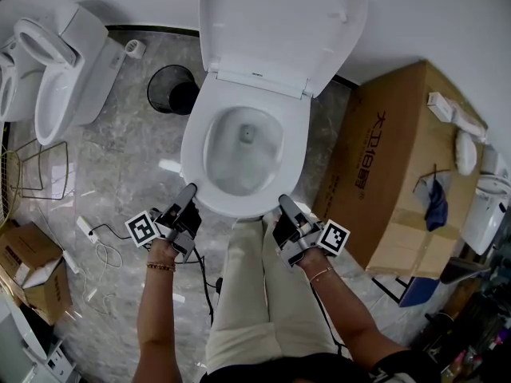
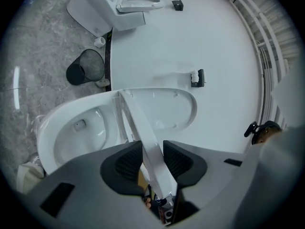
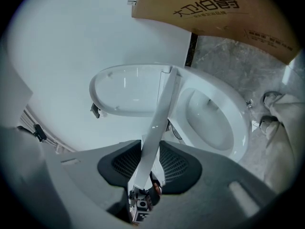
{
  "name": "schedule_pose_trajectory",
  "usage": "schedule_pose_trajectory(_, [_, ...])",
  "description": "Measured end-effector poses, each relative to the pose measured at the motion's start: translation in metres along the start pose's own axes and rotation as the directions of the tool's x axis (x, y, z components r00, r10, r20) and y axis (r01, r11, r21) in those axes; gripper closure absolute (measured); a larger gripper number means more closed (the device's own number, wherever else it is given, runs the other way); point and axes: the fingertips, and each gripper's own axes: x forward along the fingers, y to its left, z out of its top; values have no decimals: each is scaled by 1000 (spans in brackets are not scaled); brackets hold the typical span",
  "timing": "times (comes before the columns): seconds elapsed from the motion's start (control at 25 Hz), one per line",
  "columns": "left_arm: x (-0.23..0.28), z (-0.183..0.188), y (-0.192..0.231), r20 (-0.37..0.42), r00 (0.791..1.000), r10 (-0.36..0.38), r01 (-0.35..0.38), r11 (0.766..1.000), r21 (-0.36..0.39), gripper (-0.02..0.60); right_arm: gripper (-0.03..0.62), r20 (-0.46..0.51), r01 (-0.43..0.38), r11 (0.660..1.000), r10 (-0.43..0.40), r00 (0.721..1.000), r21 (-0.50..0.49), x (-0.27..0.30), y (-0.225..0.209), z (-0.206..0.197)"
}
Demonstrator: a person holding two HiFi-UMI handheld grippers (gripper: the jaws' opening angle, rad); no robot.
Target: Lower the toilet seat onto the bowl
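Observation:
A white toilet stands against the wall with its lid raised. Its seat lies low over the bowl; whether it touches the rim I cannot tell. My left gripper is shut on the seat's front left edge, and my right gripper is shut on the front right edge. In the left gripper view the seat runs edge-on between the pads of the left gripper, bowl to one side, lid to the other. The right gripper view shows the seat clamped in the right gripper.
A black waste bin stands left of the toilet and a large cardboard box right of it. Another toilet and a wire rack are at far left. A small box and cables lie on the floor. The person's legs stand before the bowl.

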Motion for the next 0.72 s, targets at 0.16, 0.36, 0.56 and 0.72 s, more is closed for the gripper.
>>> schedule_pose_trajectory(0.16, [-5,-3,11,-8,1000,23,-23,1000,-16,457,471,-11,9,1000,-9,1000,-9,-2,-11,-3])
schedule_pose_trajectory(0.36, [-11,-8,28,-28,998,64,-65,997,-42,466,473,-29,31,999,-31,999,-14,-4,-27,-8])
schedule_pose_trajectory(0.56, [-17,-12,48,-29,995,93,-96,992,-83,479,479,-35,68,998,-68,997,-4,-7,-49,-11])
schedule_pose_trajectory(0.72, [-21,-14,61,-27,994,102,-104,989,-102,485,485,-27,95,995,-94,995,20,-9,-62,-12])
